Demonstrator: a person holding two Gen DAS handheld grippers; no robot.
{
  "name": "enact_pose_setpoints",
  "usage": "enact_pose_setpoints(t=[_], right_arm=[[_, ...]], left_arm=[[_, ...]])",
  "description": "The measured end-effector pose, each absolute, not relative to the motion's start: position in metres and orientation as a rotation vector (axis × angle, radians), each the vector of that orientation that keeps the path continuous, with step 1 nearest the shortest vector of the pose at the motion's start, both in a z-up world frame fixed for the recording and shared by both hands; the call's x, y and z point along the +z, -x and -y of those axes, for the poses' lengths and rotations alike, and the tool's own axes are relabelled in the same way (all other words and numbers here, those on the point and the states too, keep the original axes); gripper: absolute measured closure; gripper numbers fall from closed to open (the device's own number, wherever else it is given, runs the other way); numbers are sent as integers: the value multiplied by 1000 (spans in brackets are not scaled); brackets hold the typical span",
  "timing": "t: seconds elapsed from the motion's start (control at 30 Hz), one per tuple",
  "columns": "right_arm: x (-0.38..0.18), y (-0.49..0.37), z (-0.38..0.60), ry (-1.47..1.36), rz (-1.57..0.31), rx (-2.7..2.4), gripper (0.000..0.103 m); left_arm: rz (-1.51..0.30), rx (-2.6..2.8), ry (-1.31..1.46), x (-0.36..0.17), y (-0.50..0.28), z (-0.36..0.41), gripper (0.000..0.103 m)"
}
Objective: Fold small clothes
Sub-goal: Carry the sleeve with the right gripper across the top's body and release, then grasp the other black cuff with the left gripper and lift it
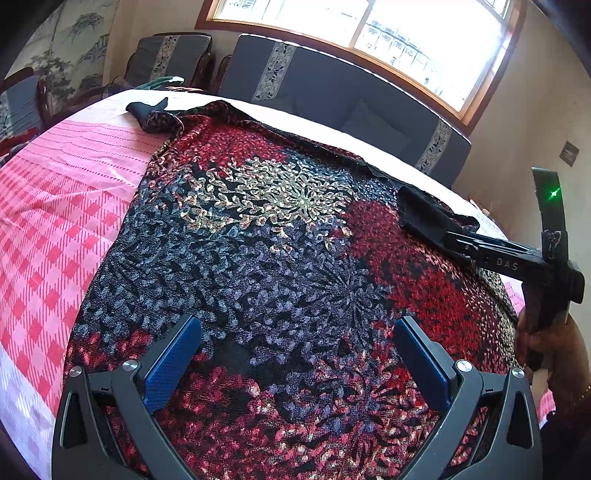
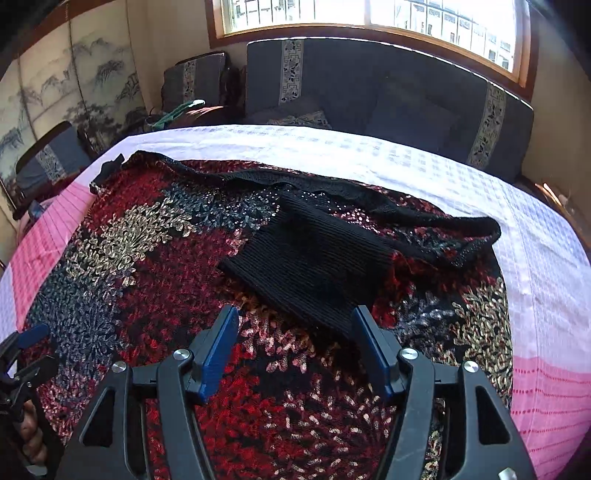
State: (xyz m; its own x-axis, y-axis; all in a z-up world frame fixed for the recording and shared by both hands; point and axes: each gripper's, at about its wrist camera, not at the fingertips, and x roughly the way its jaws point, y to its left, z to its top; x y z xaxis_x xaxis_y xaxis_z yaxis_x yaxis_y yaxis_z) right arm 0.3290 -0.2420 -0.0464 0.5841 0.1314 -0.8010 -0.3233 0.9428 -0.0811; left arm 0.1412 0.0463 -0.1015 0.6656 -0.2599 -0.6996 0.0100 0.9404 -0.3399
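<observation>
Right now I hold both tongs low over the garment (image 1: 258, 229), one patterned knit top in red, black, grey and gold, spread flat across the pink-and-white checked cloth (image 1: 55, 206) and filling nearly all the space ahead of both tools.

My left gripper (image 1: 297, 363) points forward along the fabric, its two blue-padded fingers (image 1: 173, 362) spread wide with nothing between them; I cannot tell whether the tips brush the knit or hover just above it. My left hand (image 2: 31, 428) shows only as a few fingers wrapped round the handle at the far left edge of the right camera's view.

My right gripper (image 2: 295, 354) also stands open, though less widely. Its right finger (image 2: 371, 350) sits at the near corner of the black ribbed cuff (image 2: 310, 258), the end of one sleeve folded in over the body of the top; the left finger is over the patterned knit beside it. Seen from the left camera, this tool reaches in from the right, angled across the cloth with its tip at that cuff, and my right hand (image 1: 554, 347) grips the handle below.

Beyond the tongs stands one dark sofa (image 2: 369, 81) under one window (image 1: 369, 33).
</observation>
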Motion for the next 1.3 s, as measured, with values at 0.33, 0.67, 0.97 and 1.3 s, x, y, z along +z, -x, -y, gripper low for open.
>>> enact_pose_setpoints(t=[0.33, 0.67, 0.97, 1.3], right_arm=[[-77, -367, 229, 251, -982, 197, 94], [-52, -375, 229, 46, -900, 232, 97], [-73, -387, 223, -108, -980, 333, 91], [-31, -338, 298, -484, -817, 485, 49]], left_arm=[[-832, -173, 351, -102, -142, -50, 0], [-832, -172, 350, -102, -141, -51, 0], [-833, -173, 348, -102, -141, -50, 0], [-799, -208, 371, -97, -138, -54, 0]])
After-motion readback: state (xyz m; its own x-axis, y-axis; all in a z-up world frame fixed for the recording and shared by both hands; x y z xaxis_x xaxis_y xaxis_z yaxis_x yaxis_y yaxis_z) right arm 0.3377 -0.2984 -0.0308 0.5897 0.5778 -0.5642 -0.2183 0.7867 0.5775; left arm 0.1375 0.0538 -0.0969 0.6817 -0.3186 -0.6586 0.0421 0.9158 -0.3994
